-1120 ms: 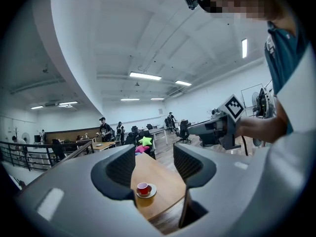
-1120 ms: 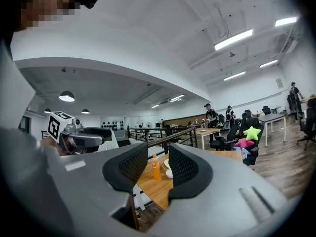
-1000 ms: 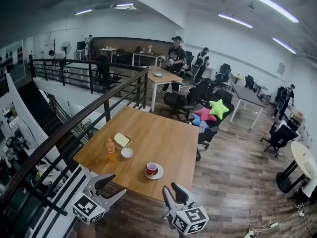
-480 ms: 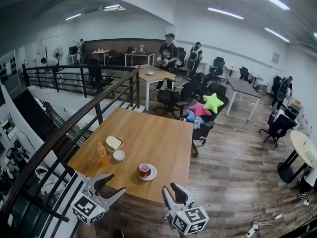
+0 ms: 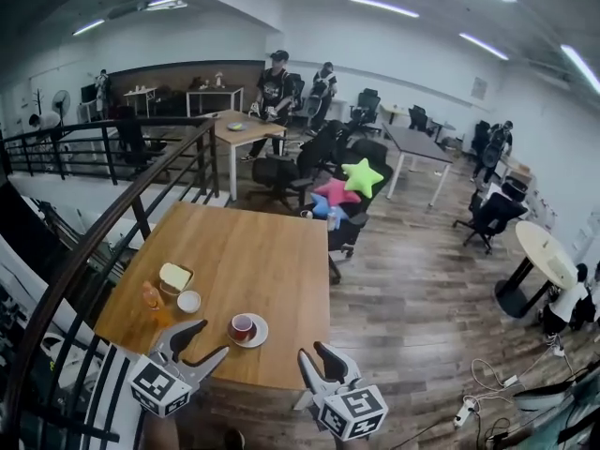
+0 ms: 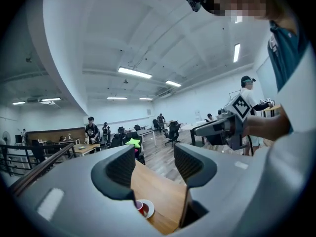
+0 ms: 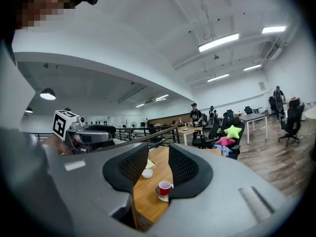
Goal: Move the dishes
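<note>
The red cup (image 5: 242, 325) stands on its saucer (image 5: 257, 334) by the wooden table's (image 5: 272, 251) near edge, and in the left gripper view a jaw half hides it. A small white bowl (image 5: 188, 301) and an orange bottle (image 5: 152, 296) stand beside it, too small for detail. The left gripper (image 5: 208, 339) hangs just beside the cup. The right gripper (image 5: 315, 352) sits off the table edge. Both have jaws apart, holding nothing.

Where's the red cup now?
Head view: red cup on its white saucer at the table's near edge, right of the white bowl, ahead of the left gripper.
</note>
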`<state>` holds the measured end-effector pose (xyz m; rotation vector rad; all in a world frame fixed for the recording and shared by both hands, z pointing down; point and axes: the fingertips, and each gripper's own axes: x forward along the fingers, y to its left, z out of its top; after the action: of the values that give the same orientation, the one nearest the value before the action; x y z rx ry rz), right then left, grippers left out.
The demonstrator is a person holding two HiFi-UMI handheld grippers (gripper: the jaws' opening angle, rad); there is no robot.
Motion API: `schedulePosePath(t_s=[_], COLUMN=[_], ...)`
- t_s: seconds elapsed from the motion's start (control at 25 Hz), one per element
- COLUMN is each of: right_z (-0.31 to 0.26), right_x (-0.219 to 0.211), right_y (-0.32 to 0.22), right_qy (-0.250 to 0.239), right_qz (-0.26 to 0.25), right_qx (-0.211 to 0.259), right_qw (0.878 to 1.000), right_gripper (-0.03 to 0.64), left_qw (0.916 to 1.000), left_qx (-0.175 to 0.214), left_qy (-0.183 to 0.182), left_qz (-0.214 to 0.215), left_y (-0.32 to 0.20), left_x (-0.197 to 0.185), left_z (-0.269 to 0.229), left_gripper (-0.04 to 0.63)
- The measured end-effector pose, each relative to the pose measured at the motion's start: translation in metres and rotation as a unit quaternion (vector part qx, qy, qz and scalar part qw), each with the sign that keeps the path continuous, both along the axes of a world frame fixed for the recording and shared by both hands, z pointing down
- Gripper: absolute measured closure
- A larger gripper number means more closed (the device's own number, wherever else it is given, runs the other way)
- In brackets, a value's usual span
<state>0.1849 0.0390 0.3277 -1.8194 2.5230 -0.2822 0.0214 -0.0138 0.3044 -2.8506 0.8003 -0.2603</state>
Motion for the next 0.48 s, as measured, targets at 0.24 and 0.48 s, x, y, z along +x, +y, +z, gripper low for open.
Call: schedulePosePath(t_s=[0.24,0.48], right_z=[-0.004,0.004], right_x=[0.001,-0.005], right_y=[-0.043,-0.079], right_qy=[0.011,0.015], right_qz=[0.04,0.068], right_qx=[-0.007,-0.018], right_qw=[0.999,0.997], right_gripper=[0.503,0.503], left_qw=[0.9989,0.9967], left_qx=[-0.007,-0.014], left_qy=[0.012,0.017], left_qz=[0.045,0.079], left_y=[-0.057,-0.105], left_x=[0.011,0.015], left_z=[0.0,0.007], left_gripper=[0.353,0.353])
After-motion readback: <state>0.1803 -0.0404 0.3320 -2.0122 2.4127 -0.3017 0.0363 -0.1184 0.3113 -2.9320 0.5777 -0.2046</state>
